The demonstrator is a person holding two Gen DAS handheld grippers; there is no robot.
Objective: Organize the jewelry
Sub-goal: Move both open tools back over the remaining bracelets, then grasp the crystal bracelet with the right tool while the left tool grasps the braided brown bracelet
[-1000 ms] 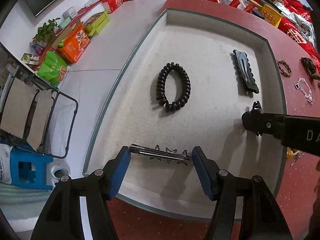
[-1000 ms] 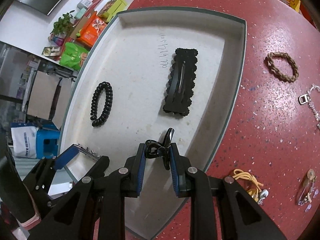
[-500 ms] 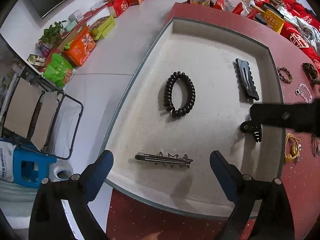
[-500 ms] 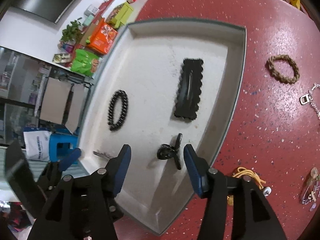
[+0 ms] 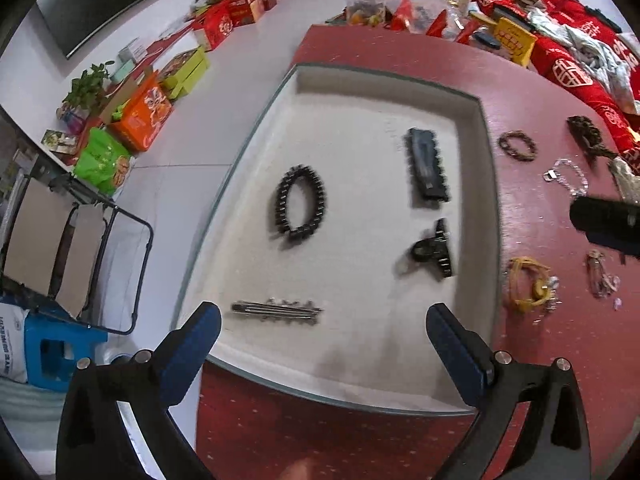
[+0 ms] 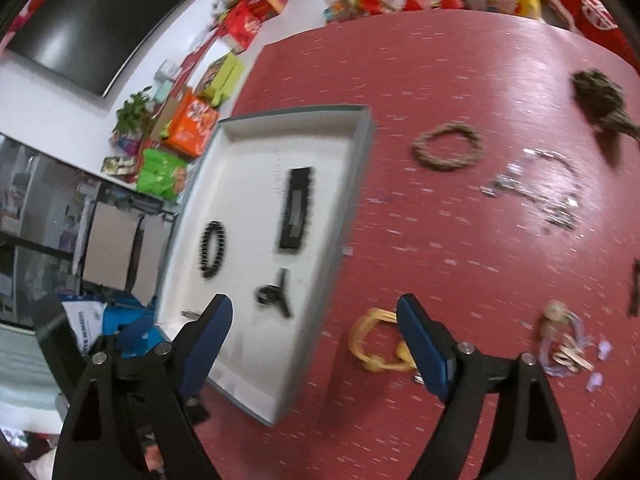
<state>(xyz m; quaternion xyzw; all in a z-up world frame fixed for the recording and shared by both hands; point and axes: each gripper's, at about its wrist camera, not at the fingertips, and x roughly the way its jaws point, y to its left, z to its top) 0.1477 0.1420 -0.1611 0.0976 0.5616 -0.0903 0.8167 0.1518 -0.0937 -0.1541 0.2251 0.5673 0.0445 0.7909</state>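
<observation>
Red speckled tabletop (image 6: 460, 80) is filling both views, with the white tray (image 5: 360, 120) sitting near its edge and boxes crowding the floor beyond. I am holding the left tongs (image 5: 320, 340) spread wide and empty above the tray's near rim; their jaws have just been opening, and nothing is lying between them. The silver clip (image 5: 276, 310) is lying flat just ahead of them, its long axis running across the view, parallel to that rim. I am keeping the right tongs (image 6: 314, 328) spread too, jaws just opened and gripping nothing. The small black claw clip (image 6: 274, 294) is resting in the tray, toothed bar pointing roughly up the view. The long black barrette (image 5: 427, 168) is lying lengthwise along the tray's far side, beside the black coil bracelet (image 5: 300, 204). I judge the tray is gathering the sorted pieces, spaced apart so none tangle. The yellow cord (image 6: 376, 344) is waiting on the tabletop, between the right jaws in the view, probably my next pickup
</observation>
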